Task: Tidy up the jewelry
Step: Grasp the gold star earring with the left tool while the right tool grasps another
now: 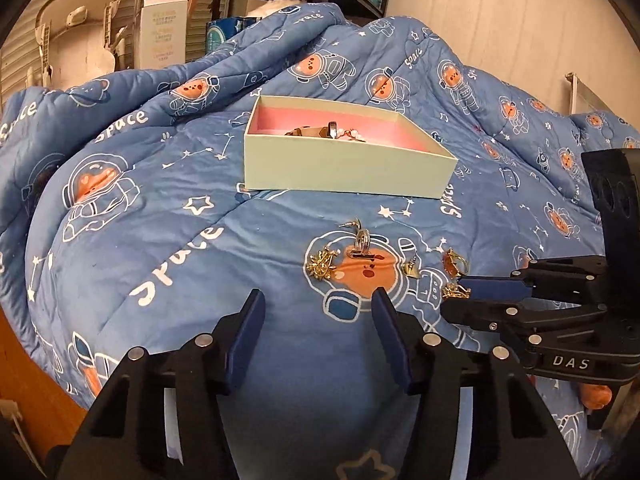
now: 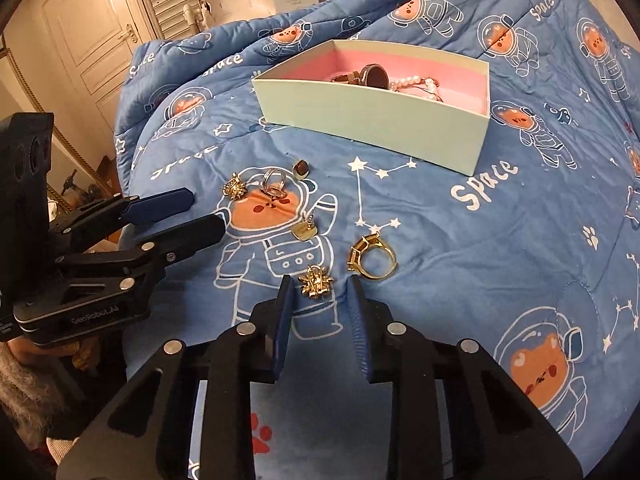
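Everything sits on a puffy quilted blue blanket [image 2: 460, 248] printed with little astronaut bears, stars and the word "space" in white. Toward the back there's a shallow rectangular cardboard box [image 2: 372, 120], pale mint green outside with a soft pink lining. Inside it I can make out a dark round-faced watch [image 2: 374, 76] standing on edge and a strand of small pearly beads [image 2: 416, 82] beside it.

Loose pieces lie scattered on the quilt in front of the box. A chunky gold ring [image 2: 372, 258] with an angular faceted setting rests on its side, and just left of it there's a spiky gold starburst piece [image 2: 316, 286] — all pointy petals, shiny metal. A second gold starburst [image 2: 233, 188] lies farther back, next to a silvery multi-band ring [image 2: 272, 184] and a small piece with a dark brown stone [image 2: 301, 168]. There's also a little gold charm [image 2: 305, 231] (bucket-shaped, I think, hard to tell).

The right gripper [image 2: 319, 292] has its flat blue ribbed pads spread apart on either side of the near starburst, not touching it — low over the quilt. The left gripper [image 1: 318, 300] hovers wide open too, holding nothing, pointed toward the jewelry cluster.
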A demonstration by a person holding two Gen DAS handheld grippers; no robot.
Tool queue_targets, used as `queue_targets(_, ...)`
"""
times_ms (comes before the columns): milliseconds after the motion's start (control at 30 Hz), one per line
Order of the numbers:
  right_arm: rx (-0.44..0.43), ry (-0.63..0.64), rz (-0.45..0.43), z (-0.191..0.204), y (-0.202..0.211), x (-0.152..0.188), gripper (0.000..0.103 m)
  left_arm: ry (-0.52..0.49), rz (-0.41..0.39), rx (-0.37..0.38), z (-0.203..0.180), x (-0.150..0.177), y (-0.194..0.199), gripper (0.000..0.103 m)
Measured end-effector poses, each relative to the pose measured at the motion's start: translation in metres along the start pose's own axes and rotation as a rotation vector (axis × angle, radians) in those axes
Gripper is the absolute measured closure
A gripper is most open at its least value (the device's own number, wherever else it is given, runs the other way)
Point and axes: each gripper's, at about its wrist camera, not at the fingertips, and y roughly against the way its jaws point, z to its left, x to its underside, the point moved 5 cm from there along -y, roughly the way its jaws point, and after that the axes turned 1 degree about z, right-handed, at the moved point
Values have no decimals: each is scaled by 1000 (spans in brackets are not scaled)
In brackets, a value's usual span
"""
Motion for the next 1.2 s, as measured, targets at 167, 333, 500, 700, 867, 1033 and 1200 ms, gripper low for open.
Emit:
queue_targets(167,-9,-26,-5,-4,-2,-3,83,-23,20,-12,2,-11,-16,63)
queue_targets(333,7,-13,-11,-1,-2,-3,85,-30,34,-8,-1,-15,-22,77)
queue_targets(500,29,0,-20,2,0,-1,85,-18,27,-3,-3,-11,-20,86)
queue_targets(700,31,-23,-18,2,5,5,85,23,22,23,-4,-6,-10,86)
queue_targets(867,26,-22,-17,6,13,14,85,52,23,48,-8,3,0,86)
queue_targets(1033,12,-24,-16,7,22,21,85,55,23,62,-15,7,7,86)
queue_targets(1200,-3,-16,-20,10,29,23,85,61,23,86,-22,8,15,86)
